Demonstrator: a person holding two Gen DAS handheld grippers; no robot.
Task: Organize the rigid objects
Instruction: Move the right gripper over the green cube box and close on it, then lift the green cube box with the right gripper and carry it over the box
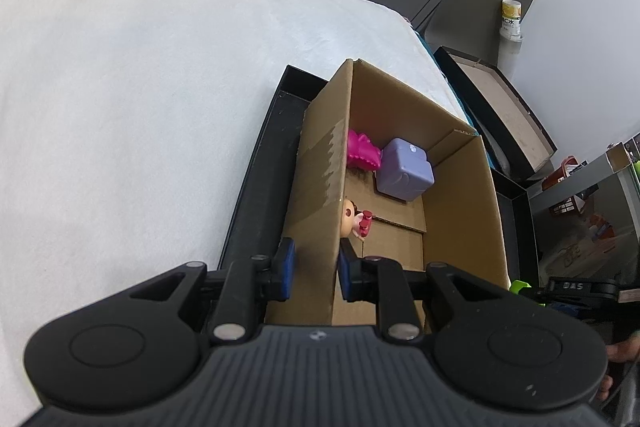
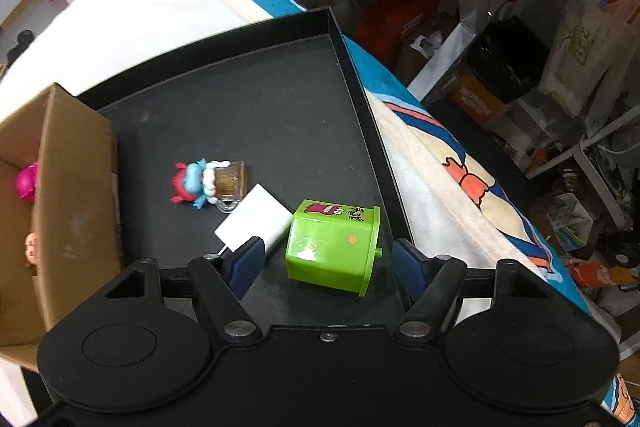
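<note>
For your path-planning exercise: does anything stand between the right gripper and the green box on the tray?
Nothing visible does. The right gripper is open, and the green box lies directly between its fingers. The white card lies left.

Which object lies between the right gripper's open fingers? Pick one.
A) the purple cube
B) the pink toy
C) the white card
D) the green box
D: in the right wrist view the green box lies on the black tray between the spread fingers of the right gripper, while the white card sits off to its left.
</note>
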